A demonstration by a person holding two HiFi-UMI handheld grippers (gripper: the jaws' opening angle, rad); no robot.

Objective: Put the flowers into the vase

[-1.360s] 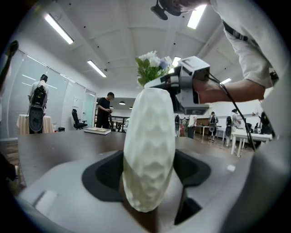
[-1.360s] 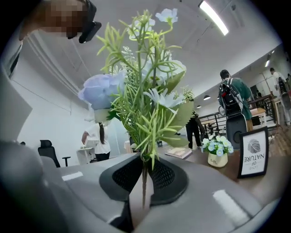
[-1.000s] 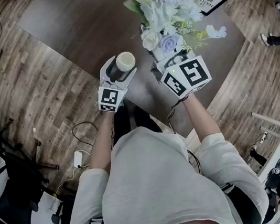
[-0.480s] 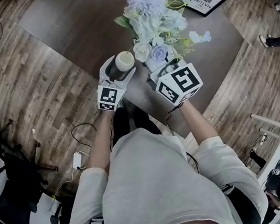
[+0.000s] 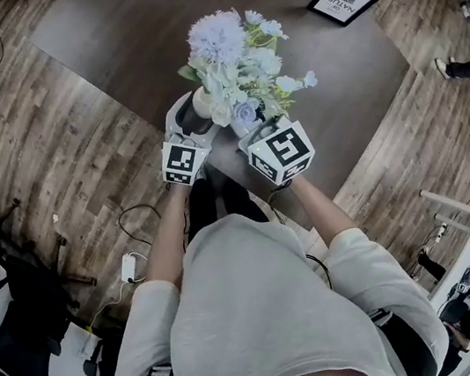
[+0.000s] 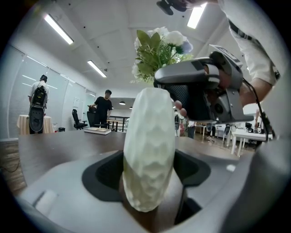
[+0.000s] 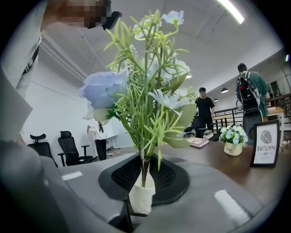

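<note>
My left gripper (image 5: pixel 190 119) has its jaws spread wide around the cream dimpled vase (image 6: pixel 149 150) and presses on its body. The vase stands upright, with the dark table (image 5: pixel 102 35) under it. My right gripper (image 5: pixel 251 124) is just beside it, at about 4 o'clock from the vase in the head view. Its jaws pinch the white wrapped foot (image 7: pixel 141 199) of the artificial bouquet (image 7: pixel 145 104), and they are starting to open. The blossoms rise at about 1 o'clock from the vase and cover a part of its mouth, so I cannot tell if the stem ends are already inside the neck.

I judge that the step in hand is the insertion itself. To do it well, I should keep the vase still and vertical with the left gripper, because it is tall and narrow and would tip easily. The wrapped foot must be exactly over the mouth before the right jaws let go completely. If they release too early, the bouquet, heavy at 12 o'clock, will probably lean and fall beside the vase. I think a slow release is better, and then the right gripper should draw straight back, away from the leaves.
</note>
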